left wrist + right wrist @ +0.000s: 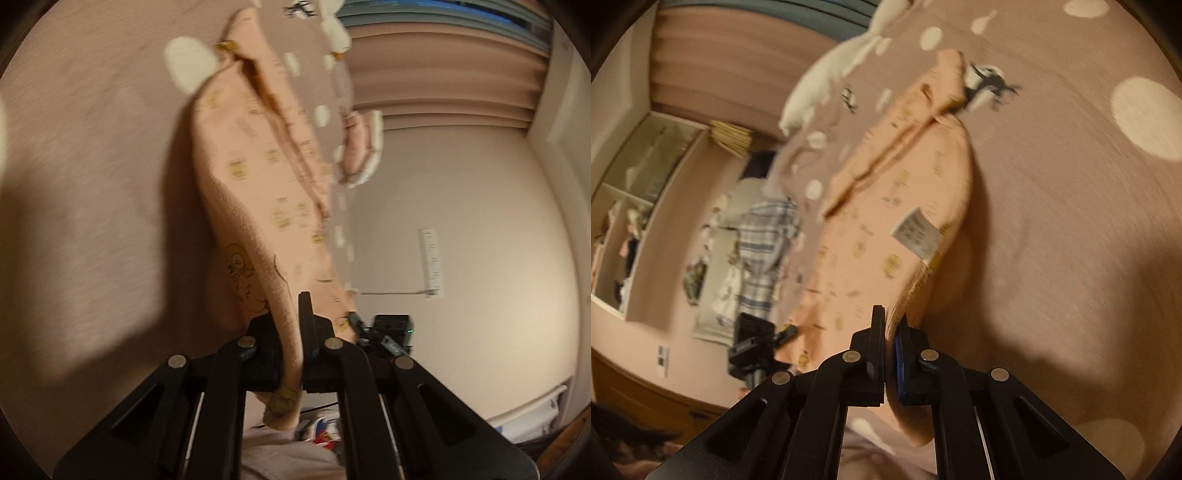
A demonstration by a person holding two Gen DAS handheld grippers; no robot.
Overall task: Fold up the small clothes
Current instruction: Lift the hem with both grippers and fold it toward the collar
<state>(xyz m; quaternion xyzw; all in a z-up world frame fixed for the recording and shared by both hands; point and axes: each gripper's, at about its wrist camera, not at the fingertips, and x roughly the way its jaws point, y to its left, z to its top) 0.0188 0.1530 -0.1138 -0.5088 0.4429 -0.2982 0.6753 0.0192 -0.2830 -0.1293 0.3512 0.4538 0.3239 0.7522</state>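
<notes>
Tools both pinch the garment [258, 177]: left tool [290, 332], right tool [890, 343], lifted over the bed [1052, 184]. I judge the right's thin edge hold could slip.

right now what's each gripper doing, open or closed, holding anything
left gripper: closed on the peach printed cotton garment
right gripper: closed on the same garment's edge

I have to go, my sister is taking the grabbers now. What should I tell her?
Left gripper: shut on one edge of the peach garment.
Right gripper: shut on another edge of the same garment, near its white label.
The garment is lifted at the held end; its far end trails on the dotted pink bedspread.
Done: picked up. Left: lay it flat, fold it.
</notes>
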